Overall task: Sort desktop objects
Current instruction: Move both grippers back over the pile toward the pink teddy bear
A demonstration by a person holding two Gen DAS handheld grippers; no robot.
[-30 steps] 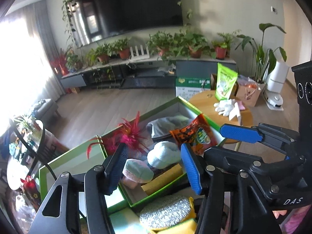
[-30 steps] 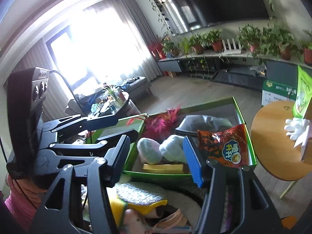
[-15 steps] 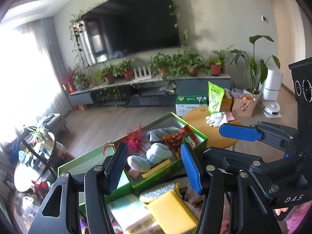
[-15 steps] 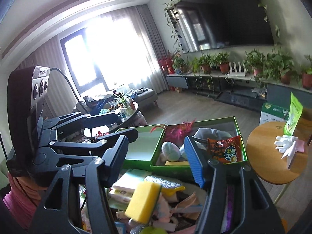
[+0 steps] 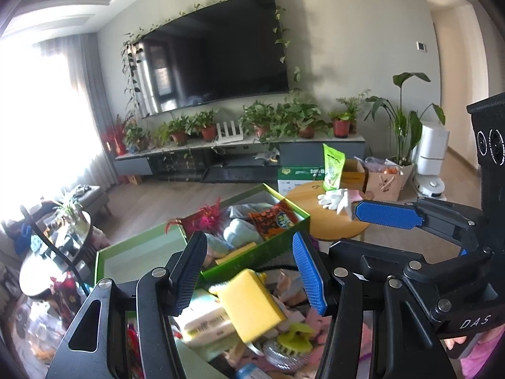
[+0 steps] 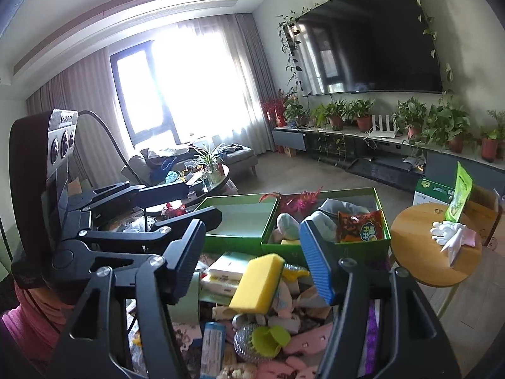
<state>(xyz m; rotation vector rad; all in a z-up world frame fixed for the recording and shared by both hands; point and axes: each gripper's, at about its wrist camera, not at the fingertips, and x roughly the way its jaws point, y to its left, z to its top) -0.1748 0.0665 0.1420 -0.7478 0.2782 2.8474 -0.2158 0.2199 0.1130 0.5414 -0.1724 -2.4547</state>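
Observation:
A green two-part box (image 5: 262, 257) stands beyond a heap of small things. Its right half holds an orange snack bag (image 5: 273, 221), pale blue rolls and a pink feathery piece. Its left half (image 5: 142, 252) is bare. On the heap nearer me lie a tilted yellow sponge (image 5: 249, 306), a white packet (image 5: 205, 322), a green claw clip (image 5: 295, 334) and a steel scourer (image 6: 244, 338). My left gripper (image 5: 249, 271) hovers open above the heap, touching nothing. My right gripper (image 6: 252, 252) hangs beside it; its jaws are opening, with the sponge (image 6: 257, 281) lying untouched below them.
A round wooden side table (image 5: 315, 195) stands right of the box with a white glove (image 5: 334, 197) and a green bag (image 5: 333, 170). A glass coffee table (image 5: 47, 252) crowded with things is at the left. A TV stand with potted plants lines the far wall.
Both grippers have drawn back and risen away from the green box, which now looks smaller. The heap with the yellow sponge has come into view beneath them. The right jaws stand a little wider.

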